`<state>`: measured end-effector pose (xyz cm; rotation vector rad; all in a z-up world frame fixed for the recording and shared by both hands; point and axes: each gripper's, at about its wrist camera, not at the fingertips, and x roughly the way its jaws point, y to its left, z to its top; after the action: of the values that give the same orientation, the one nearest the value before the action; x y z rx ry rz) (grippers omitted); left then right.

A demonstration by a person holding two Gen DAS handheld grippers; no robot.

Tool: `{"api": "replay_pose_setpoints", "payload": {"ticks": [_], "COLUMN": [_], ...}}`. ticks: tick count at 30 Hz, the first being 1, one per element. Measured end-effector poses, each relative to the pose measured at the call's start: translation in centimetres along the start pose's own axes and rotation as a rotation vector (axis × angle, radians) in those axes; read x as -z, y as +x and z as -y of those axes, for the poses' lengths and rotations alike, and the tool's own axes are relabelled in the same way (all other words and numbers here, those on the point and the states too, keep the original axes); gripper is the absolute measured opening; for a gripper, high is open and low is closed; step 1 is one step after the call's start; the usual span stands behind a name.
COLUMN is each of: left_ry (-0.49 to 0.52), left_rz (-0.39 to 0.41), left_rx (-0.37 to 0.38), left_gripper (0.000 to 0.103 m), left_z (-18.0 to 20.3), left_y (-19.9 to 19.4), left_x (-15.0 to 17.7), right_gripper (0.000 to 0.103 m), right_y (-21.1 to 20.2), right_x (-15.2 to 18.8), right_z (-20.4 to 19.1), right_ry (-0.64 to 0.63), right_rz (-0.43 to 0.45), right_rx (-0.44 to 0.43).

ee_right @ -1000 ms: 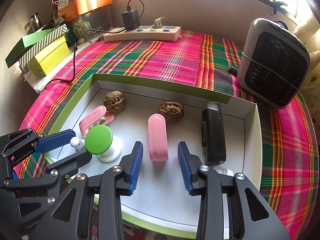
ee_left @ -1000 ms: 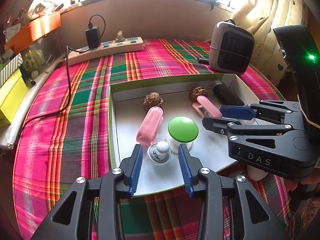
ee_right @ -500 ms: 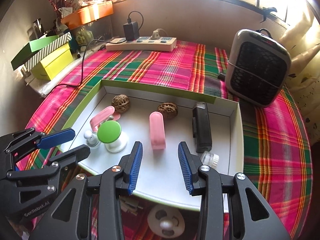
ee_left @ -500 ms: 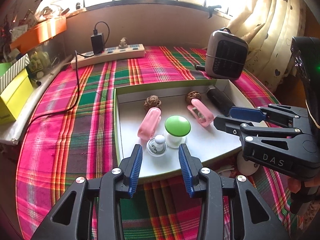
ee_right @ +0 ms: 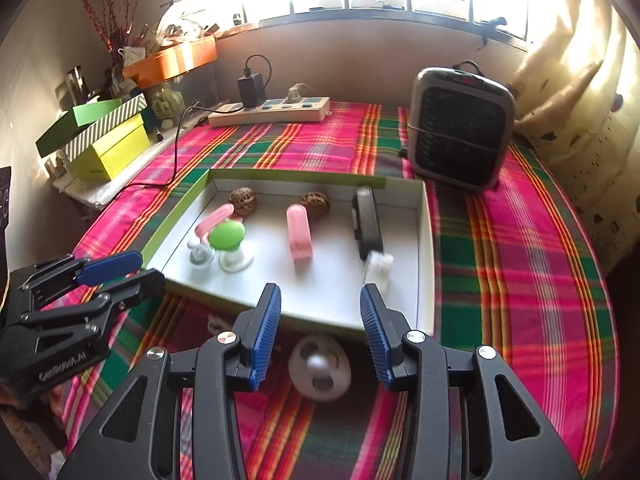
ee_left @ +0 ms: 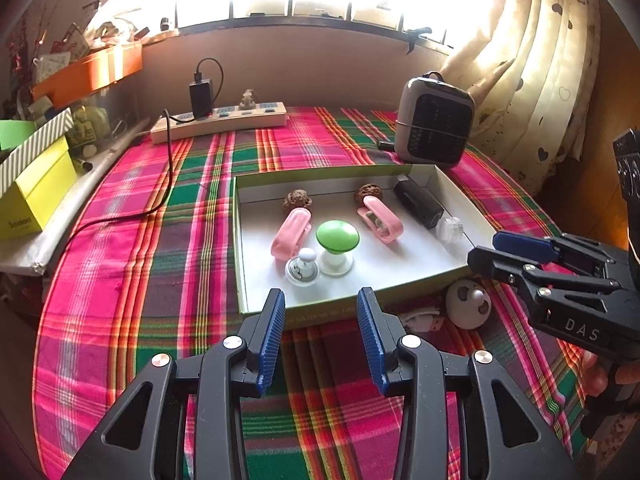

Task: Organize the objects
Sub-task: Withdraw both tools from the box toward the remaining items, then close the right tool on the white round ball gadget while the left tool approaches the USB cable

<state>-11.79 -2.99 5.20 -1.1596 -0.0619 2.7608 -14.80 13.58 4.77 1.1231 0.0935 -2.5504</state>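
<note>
A green-rimmed white box on the plaid cloth holds two walnuts, two pink cases, a green mushroom-shaped knob, a small white stopper, a black device and a clear cap. A white round object lies on the cloth just in front of the box. My left gripper hovers open and empty before the box's front edge. My right gripper hangs over the round object; its jaws are opening with nothing between them.
A grey heater stands behind the box on the right. A power strip with a charger and black cable lies at the back. Yellow and striped boxes sit left, off the cloth. A curtain hangs on the right.
Both grippers have drawn back and up from over the box to the cloth in front of it. The white round object has come into view. The right jaws stand slightly wider.
</note>
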Motion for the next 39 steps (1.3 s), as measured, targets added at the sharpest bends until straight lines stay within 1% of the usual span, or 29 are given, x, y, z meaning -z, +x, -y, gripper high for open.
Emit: {"api": "replay_pose_setpoints", "payload": {"ticks": [3, 6, 8, 13, 14, 16, 22, 29, 36, 39], "left_ry": [0.009, 0.013, 0.015, 0.009, 0.008, 0.006, 0.004, 0.031, 0.076, 0.093], "left_rz": [0.002, -0.009, -0.017, -0.028, -0.029, -0.033, -0.043, -0.061, -0.07, -0.077], "left_rx": [0.011, 0.025, 0.029, 0.037, 0.037, 0.039, 0.043, 0.063, 0.081, 0.084], "left_gripper": [0.036, 0.036, 0.036, 0.036, 0.036, 0.036, 0.036, 0.036, 0.036, 0.036], "left_z": [0.4, 0.8, 0.9, 0.9, 0.8, 0.7, 0.5, 0.9, 1.8, 2.1], "left_y": [-0.2, -0.1, 0.0, 0.3, 0.3, 0.4, 0.7, 1.5, 2.1, 2.6], "left_x": [0.4, 0.8, 1.1, 1.5, 1.6, 1.6, 1.7, 1.6, 1.2, 1.1], "right_gripper": [0.043, 0.044, 0.048, 0.05, 0.054, 0.057, 0.057, 0.057, 0.057, 0.051], "right_y": [-0.4, -0.6, -0.4, 0.3, 0.5, 1.0, 2.2, 2.8, 2.6, 2.4], "right_x": [1.2, 2.3, 2.8, 3.4, 3.4, 3.5, 3.5, 3.4, 3.6, 3.7], "right_z": [0.3, 0.9, 0.9, 0.9, 0.9, 0.9, 0.8, 0.7, 1.0, 1.0], "right_ry": [0.019, 0.053, 0.063, 0.066, 0.066, 0.066, 0.072, 0.058, 0.063, 0.061], "right_rz": [0.001, -0.007, -0.014, -0.031, -0.032, -0.038, -0.064, -0.081, -0.076, -0.074], "right_rx": [-0.017, -0.014, -0.009, -0.007, -0.005, 0.012, 0.014, 0.047, 0.06, 0.063]}}
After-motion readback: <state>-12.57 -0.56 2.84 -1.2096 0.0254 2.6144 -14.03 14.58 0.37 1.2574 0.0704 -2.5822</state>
